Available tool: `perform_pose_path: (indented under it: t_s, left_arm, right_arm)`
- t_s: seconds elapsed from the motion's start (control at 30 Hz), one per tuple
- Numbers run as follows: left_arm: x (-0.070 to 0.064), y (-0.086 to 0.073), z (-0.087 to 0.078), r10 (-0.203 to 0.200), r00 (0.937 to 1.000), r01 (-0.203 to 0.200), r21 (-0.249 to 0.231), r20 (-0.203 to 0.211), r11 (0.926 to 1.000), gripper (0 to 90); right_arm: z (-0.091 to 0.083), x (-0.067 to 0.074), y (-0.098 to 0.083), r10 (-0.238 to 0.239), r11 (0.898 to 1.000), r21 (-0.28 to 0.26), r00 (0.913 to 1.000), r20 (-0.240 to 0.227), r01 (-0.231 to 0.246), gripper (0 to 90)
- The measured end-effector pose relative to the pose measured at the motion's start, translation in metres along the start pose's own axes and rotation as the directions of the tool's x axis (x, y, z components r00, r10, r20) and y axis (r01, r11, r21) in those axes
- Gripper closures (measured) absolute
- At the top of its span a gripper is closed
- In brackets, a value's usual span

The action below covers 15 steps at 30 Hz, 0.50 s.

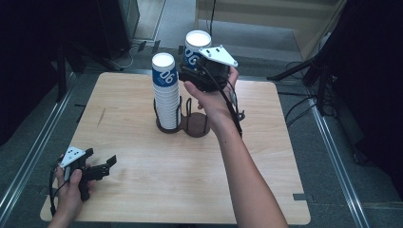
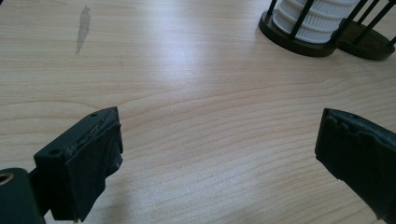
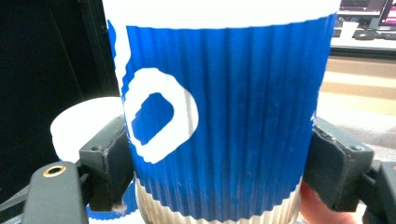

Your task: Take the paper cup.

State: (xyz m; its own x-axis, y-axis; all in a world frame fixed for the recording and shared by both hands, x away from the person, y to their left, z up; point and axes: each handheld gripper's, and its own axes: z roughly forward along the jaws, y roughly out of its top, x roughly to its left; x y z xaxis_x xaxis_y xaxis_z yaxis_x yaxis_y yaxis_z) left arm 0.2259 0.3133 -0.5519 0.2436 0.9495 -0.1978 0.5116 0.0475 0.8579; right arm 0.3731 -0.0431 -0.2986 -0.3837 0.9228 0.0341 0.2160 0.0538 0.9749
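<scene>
My right gripper (image 1: 193,67) is shut on a blue-and-white ribbed paper cup (image 1: 195,46), held in the air behind the black wire cup holder (image 1: 196,127). In the right gripper view both pads press the sides of the cup (image 3: 224,116). A tall stack of the same cups (image 1: 166,92) stands in the holder's left ring, just left of the held cup, and its top (image 3: 77,133) shows beside the left jaw. My left gripper (image 1: 100,159) rests low over the table's near left corner. It is open with nothing between its fingers (image 2: 93,163).
The light wooden table (image 1: 142,180) carries a small scuff (image 2: 83,25) at its left. The holder's right ring (image 2: 369,44) has no cups in it. The person's right forearm (image 1: 247,180) crosses the table's right half. Metal rails and dark stands surround the table.
</scene>
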Motion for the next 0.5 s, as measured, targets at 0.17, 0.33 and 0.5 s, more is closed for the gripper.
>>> perform_pose_path:
  t_s: [0.17,0.33,0.5]
  left_arm:
    - [0.0,0.0,0.0,-0.007,1.0,0.007,0.001,0.004,1.0,1.6]
    - [0.0,0.0,0.0,-0.005,1.0,0.005,0.0,0.002,1.0,1.5]
    - [-0.001,0.0,0.0,-0.003,1.0,0.003,-0.001,-0.003,1.0,1.5]
  right_arm:
    - [-0.002,-0.005,-0.007,-0.002,1.0,0.003,1.0,0.0,0.002,19.3]
    - [-0.005,-0.009,-0.015,0.003,1.0,0.01,1.0,0.002,-0.003,19.3]
    - [-0.008,-0.011,-0.022,-0.018,1.0,0.008,0.9998,0.003,0.018,19.3]
